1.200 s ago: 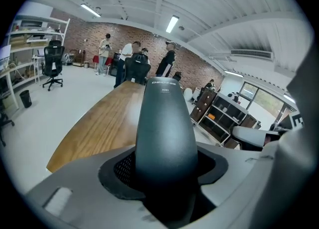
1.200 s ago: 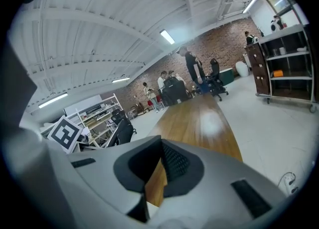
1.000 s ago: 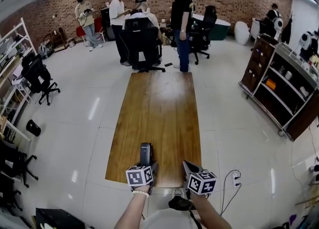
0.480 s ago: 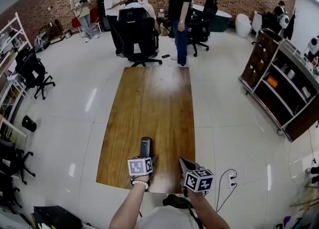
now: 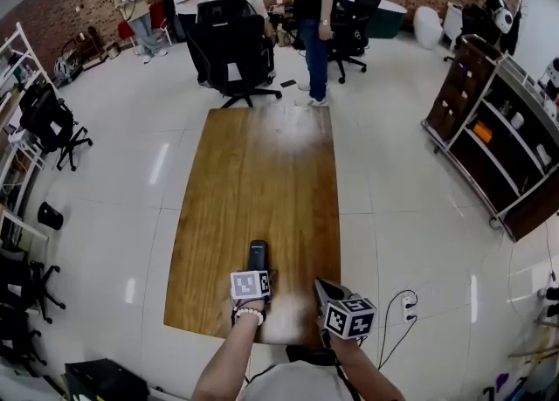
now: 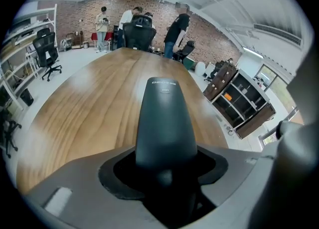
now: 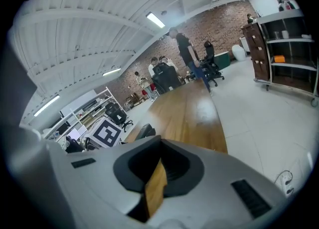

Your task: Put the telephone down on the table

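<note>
The telephone (image 5: 258,254) is a dark handset, and my left gripper (image 5: 256,272) is shut on its lower end over the near end of the long wooden table (image 5: 262,163). In the left gripper view the telephone (image 6: 165,120) sticks out forward between the grey jaws of the left gripper (image 6: 164,170), low over the table (image 6: 84,103); whether it touches the wood I cannot tell. My right gripper (image 5: 325,291) hovers at the table's near right corner, holding nothing. In its own view the right gripper (image 7: 154,183) shows only a thin slit between its jaws, with the telephone (image 7: 144,131) to its left.
Several people and black office chairs (image 5: 229,50) crowd the table's far end. A dark shelf unit (image 5: 489,146) stands on the right and white racks (image 5: 22,128) on the left. A power strip and cable (image 5: 406,305) lie on the floor by the near right corner.
My left gripper has sunk toward the table with the telephone and moved a little further over it. The right gripper has drifted slightly forward and down.
</note>
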`<state>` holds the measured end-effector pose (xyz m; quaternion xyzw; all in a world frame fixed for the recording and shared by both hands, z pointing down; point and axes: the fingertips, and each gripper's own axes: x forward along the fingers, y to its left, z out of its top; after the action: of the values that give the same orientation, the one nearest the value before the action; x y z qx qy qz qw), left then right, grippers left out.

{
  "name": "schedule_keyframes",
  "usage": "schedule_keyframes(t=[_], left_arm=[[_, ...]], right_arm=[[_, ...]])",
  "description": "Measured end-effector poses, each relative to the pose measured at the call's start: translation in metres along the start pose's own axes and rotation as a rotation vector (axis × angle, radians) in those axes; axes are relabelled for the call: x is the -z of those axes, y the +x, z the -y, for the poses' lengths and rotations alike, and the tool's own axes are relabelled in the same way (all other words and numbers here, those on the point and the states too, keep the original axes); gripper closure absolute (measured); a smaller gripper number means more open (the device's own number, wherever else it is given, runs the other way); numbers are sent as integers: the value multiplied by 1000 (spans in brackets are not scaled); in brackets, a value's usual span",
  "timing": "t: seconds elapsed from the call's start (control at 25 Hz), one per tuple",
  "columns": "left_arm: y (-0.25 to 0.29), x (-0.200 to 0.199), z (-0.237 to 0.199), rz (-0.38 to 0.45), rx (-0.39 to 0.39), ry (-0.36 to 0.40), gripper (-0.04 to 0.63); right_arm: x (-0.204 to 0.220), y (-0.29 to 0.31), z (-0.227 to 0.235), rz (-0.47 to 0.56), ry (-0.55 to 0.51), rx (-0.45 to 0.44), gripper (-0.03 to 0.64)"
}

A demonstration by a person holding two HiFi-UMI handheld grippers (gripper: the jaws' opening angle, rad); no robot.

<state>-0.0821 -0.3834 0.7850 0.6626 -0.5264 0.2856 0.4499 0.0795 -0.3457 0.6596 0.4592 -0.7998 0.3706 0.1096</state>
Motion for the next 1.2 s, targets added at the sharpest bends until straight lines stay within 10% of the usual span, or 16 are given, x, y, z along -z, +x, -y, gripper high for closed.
schedule_keyframes(t=[1.2], left_arm=[[41, 14, -2, -222, -194, 72, 307]], right_arm=[[-25, 12, 39, 48, 99, 26, 604]])
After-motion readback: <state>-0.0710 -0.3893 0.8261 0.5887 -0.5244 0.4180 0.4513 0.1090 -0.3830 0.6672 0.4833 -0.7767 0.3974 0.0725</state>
